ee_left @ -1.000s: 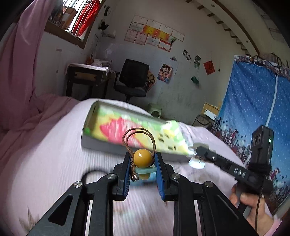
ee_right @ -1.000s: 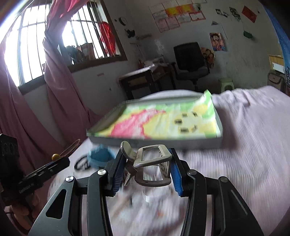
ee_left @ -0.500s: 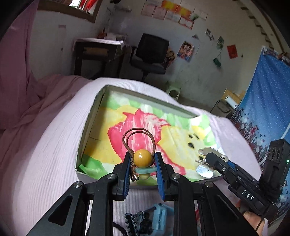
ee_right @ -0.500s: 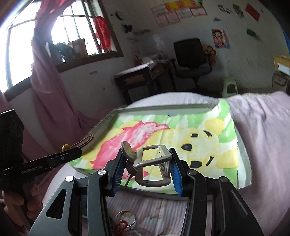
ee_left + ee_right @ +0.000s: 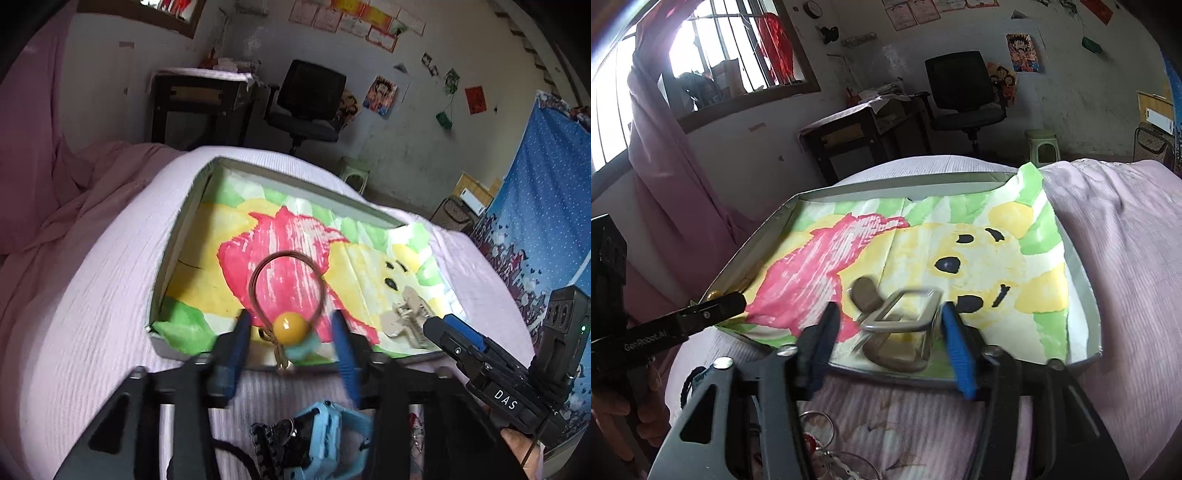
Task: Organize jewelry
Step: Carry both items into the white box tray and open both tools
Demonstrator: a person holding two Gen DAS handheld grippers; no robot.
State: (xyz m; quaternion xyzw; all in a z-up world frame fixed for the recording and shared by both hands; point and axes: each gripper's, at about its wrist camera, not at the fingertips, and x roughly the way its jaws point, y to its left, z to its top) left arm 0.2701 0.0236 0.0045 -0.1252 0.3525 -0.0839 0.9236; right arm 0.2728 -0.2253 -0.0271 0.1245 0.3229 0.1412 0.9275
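1. My left gripper point(image 5: 291, 341): its fingers have just been opening and now stand apart, the hair tie point(image 5: 286, 295) with its amber bead between them, clear of both pads, over the near edge of the tray point(image 5: 177, 236).
2. My right gripper point(image 5: 888, 341): its fingers have likewise just been spreading; the metal hair clip point(image 5: 897, 325) sits between them, blurred, touching neither pad, over the tray's near right part.
3. The tray, lined with a painted sheet of a yellow bear and a pink shape, rests on the pink bed point(image 5: 92, 258).
4. Nearer on the bed lie a blue watch point(image 5: 325, 432) and a black claw clip point(image 5: 273, 439).
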